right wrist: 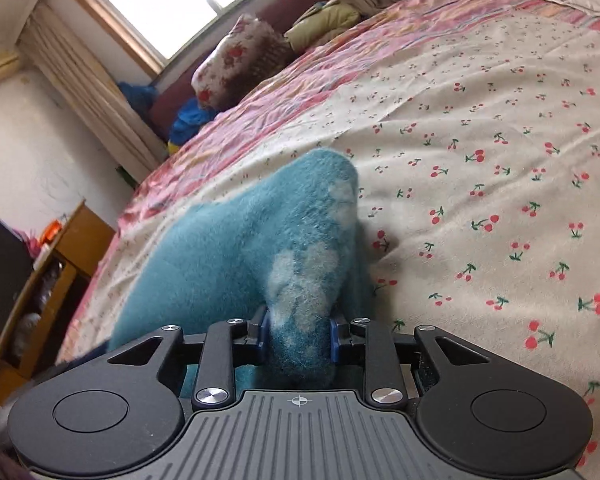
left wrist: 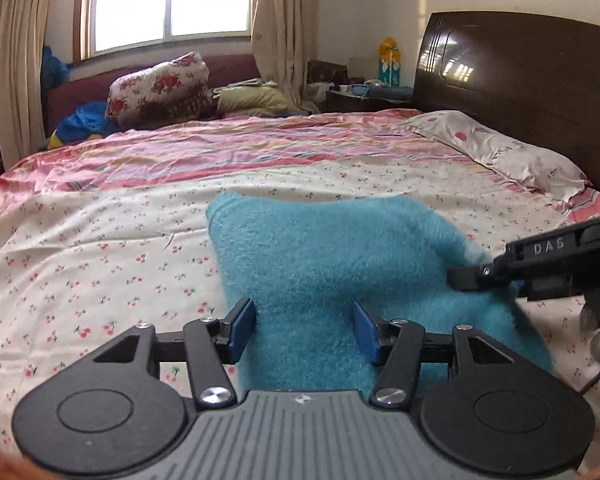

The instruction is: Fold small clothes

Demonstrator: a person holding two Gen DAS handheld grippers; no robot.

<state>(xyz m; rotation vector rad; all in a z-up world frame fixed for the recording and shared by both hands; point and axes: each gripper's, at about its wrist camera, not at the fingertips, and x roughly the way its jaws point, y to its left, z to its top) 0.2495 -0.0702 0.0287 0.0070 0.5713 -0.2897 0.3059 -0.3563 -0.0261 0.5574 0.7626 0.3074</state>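
Observation:
A teal fuzzy garment [left wrist: 324, 256] with pale patches lies on the cherry-print bed sheet [left wrist: 100, 248]. My left gripper [left wrist: 305, 320] hovers at its near edge, open, its blue pads [left wrist: 244, 326] standing apart on either side of the fabric without pressing it. In the right wrist view my right gripper [right wrist: 299, 332] is shut on a bunched end of the garment [right wrist: 260, 240], which rises in a ridge away from the jaws. The left wrist view shows the right gripper [left wrist: 466, 278] at the garment's right edge, pinching it.
A pillow [left wrist: 496, 152] and a dark wooden headboard [left wrist: 520, 80] stand at the right of the bed. Folded quilts [left wrist: 156, 84] sit under the window at the far side. A wooden cabinet [right wrist: 52, 272] stands left of the bed. A pink striped band [left wrist: 220, 152] crosses the sheet.

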